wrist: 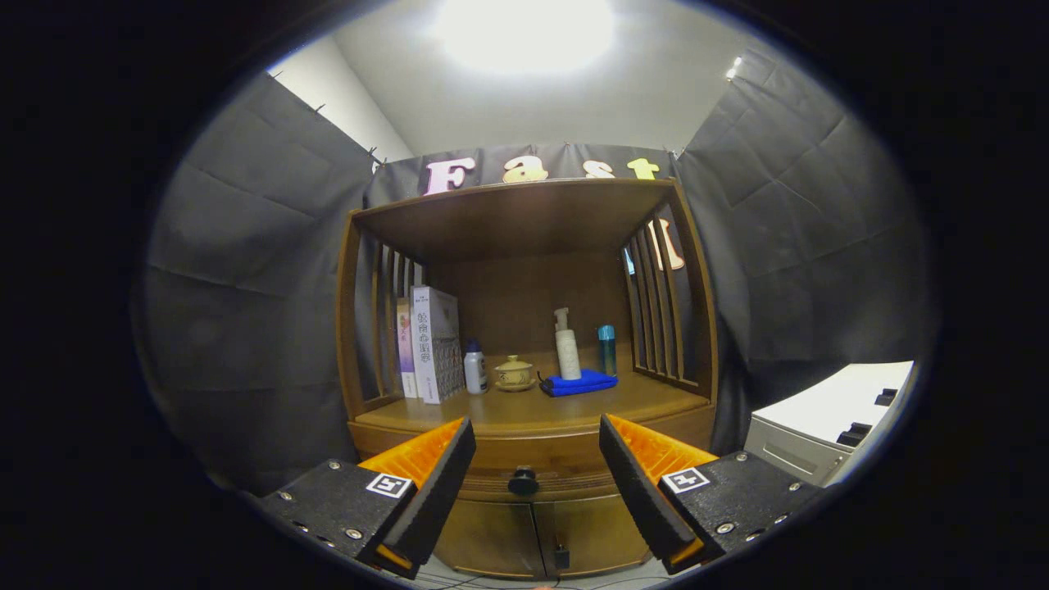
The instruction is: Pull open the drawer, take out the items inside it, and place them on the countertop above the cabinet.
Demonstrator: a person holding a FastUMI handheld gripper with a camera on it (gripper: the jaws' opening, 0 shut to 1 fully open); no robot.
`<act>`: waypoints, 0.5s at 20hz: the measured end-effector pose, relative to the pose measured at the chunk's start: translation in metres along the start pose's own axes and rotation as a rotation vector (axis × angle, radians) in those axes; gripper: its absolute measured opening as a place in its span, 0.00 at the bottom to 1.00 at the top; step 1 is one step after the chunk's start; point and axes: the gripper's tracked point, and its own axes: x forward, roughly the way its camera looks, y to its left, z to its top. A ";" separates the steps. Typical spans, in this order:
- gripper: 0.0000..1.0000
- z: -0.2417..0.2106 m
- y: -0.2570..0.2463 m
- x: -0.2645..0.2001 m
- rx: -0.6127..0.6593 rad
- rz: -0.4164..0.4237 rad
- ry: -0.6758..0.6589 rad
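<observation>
One dark-knobbed drawer — shut — gripper agape

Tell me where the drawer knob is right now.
In the gripper view, the drawer knob sits at the middle of the closed drawer front, just under the countertop and above the two cabinet doors, ahead of the open gripper, between its fingers.

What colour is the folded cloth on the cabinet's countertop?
Blue; the folded cloth shows best in the gripper view, beyond the open tool.

Brown wooden cabinet, black knob, blue cloth.
</observation>
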 end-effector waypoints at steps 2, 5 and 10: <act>0.95 -0.008 0.002 0.014 -0.002 0.001 0.017; 0.95 -0.024 0.004 0.033 -0.013 0.009 0.055; 0.95 -0.049 0.010 0.058 -0.039 0.017 0.083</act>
